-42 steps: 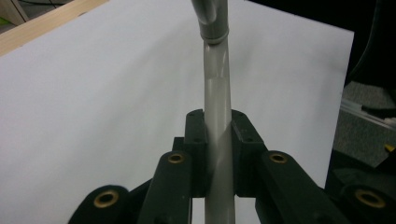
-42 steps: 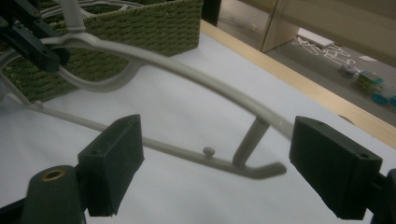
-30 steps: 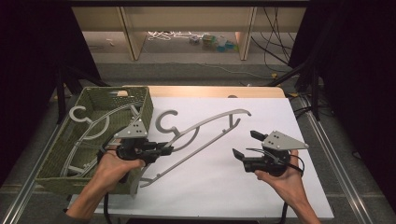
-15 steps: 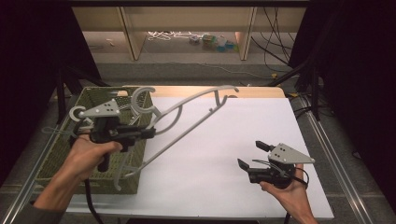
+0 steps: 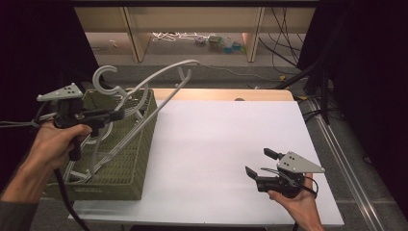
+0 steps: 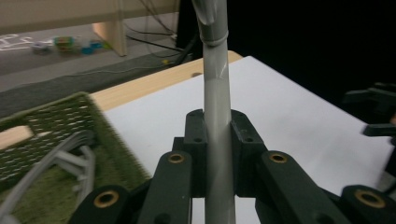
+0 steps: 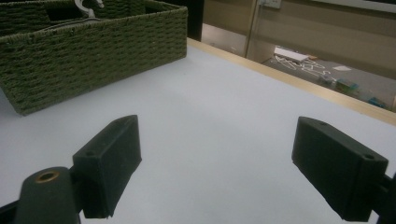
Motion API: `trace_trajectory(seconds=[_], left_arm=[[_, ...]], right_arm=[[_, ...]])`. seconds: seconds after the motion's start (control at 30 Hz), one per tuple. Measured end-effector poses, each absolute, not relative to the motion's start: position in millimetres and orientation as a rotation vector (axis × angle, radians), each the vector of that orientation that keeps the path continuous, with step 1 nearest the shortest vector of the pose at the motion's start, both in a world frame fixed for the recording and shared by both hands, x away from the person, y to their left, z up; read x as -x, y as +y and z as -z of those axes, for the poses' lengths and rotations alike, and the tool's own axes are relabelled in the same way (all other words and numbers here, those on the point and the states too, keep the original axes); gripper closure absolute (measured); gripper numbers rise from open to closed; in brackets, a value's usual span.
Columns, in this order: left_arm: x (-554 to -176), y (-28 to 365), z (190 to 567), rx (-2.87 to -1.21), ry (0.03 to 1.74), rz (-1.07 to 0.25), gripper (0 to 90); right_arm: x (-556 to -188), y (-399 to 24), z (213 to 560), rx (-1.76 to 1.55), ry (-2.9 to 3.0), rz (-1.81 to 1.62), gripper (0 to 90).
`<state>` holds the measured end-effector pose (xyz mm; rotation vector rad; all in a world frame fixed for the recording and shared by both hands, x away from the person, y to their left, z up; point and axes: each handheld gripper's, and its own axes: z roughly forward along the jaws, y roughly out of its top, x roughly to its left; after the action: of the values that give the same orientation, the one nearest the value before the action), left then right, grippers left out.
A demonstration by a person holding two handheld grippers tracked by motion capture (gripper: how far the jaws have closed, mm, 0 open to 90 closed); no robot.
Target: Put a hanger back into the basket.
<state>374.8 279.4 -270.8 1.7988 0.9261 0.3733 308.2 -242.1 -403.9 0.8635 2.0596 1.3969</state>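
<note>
Clamping a pale grey plastic coat hanger (image 5: 159,79) by its bar, the left gripper (image 5: 117,115) sits at the left of the high view, jaws shut tight on the bar. That hanger is lifted above the woven olive-green basket (image 5: 130,163), hook at upper left, its far arm reaching toward the top centre. More grey hangers (image 5: 103,154) lie inside the basket. At lower right, the right gripper (image 5: 256,162) rests low over the white tabletop (image 5: 226,134), jaws spread wide with nothing between them.
</note>
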Motion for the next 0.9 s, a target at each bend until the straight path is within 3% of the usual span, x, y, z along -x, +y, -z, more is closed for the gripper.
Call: trace_trajectory(seconds=[0.9], left_arm=[[-404, 360, 314, -1.792, 1.085, -0.483, 79.3]], right_arm=[[-307, -245, 409, -0.867, 2.061, -1.407, 16.5]])
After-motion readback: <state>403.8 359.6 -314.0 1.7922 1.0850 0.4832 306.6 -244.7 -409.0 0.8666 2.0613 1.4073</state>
